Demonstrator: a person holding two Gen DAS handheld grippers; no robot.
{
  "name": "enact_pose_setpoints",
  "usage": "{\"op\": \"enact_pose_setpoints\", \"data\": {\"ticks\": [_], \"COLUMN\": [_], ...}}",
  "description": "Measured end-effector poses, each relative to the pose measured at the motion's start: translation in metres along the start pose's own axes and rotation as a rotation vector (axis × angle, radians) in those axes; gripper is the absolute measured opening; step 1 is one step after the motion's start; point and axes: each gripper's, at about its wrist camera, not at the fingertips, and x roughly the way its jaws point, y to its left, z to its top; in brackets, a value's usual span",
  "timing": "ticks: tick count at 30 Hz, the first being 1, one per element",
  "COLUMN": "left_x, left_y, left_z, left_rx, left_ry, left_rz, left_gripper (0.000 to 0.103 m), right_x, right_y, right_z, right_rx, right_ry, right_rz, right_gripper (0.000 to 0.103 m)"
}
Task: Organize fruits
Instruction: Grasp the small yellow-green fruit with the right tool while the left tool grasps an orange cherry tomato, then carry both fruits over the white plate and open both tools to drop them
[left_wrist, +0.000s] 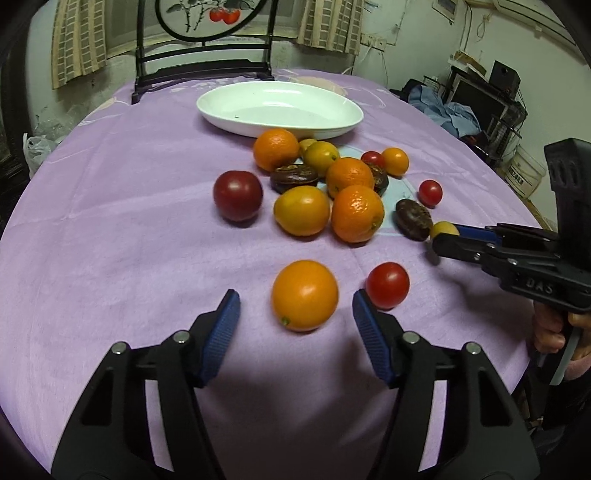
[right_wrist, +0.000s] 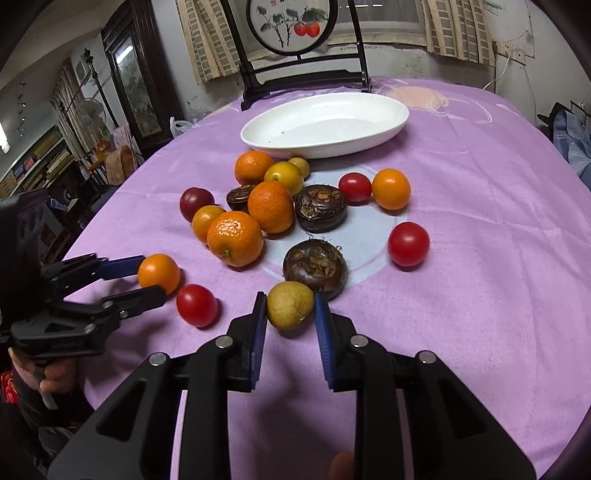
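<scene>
The left gripper (left_wrist: 296, 310) stands wide open around an orange fruit (left_wrist: 305, 294). The right gripper (right_wrist: 290, 308) has its fingers touching a small yellow fruit (right_wrist: 290, 305), with a brown water chestnut (right_wrist: 315, 267) at its 1 o'clock.

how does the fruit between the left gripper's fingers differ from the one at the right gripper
The orange fruit sits untouched in the open left gripper; the yellow fruit is pinched by the right gripper. The orange one looks glossier, the yellow one duller. Both are round and rest on the purple cloth.

A dark wooden chair (right_wrist: 303, 79) is standing at the surface's far edge, checked curtains (right_wrist: 207, 40) are hanging behind it, and cluttered shelves (left_wrist: 491, 107) are lining the pale wall.
</scene>
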Motion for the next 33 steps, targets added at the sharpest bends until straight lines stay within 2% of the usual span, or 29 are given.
{"op": "enact_pose_setpoints", "data": {"ticks": [2, 6, 9, 12, 14, 16, 19, 22, 26, 33], "left_x": [0.004, 0.012, 0.014, 0.014, 0.011, 0.005, 0.009, 0.035, 0.083, 0.124], "left_y": [-0.002, -0.002, -0.004, -0.001, 0.003, 0.005, 0.01, 0.017, 0.031, 0.037], "left_z": [0.004, 0.003, 0.005, 0.012, 0.023, 0.045, 0.091, 0.141, 0.185, 0.195], "left_rx": [0.008, 0.009, 0.021, 0.006, -0.004, 0.006, 0.003, -0.012, -0.065, -0.062], "left_ry": [0.012, 0.05, 0.054, 0.061, 0.04, -0.014, -0.079, -0.098, -0.037, 0.053], "left_rz": [0.01, 0.045, 0.039, -0.008, -0.041, -0.044, -0.081, -0.083, -0.019, 0.048], "left_gripper": [0.06, 0.047, 0.038, 0.037, 0.037, 0.038, 0.038, 0.038, 0.038, 0.038], "right_x": [-0.005, -0.009, -0.013, -0.015, -0.015, -0.011, 0.01, 0.048, 0.093, 0.133], "right_y": [-0.001, -0.001, 0.0, -0.001, -0.002, -0.005, -0.015, -0.03, -0.045, -0.044], "right_z": [-0.001, 0.002, 0.009, 0.023, 0.041, 0.062, 0.102, 0.14, 0.169, 0.179], "right_rx": [0.0, -0.008, -0.019, -0.034, -0.045, -0.05, -0.039, -0.006, 0.022, -0.002], "right_ry": [-0.011, -0.025, -0.039, -0.059, -0.091, -0.131, -0.162, -0.131, -0.064, 0.02], "right_rz": [0.007, 0.015, 0.019, 0.02, 0.01, -0.005, -0.027, -0.054, -0.075, -0.1], "right_gripper": [0.026, 0.026, 0.026, 0.026, 0.026, 0.026, 0.026, 0.026, 0.026, 0.027]}}
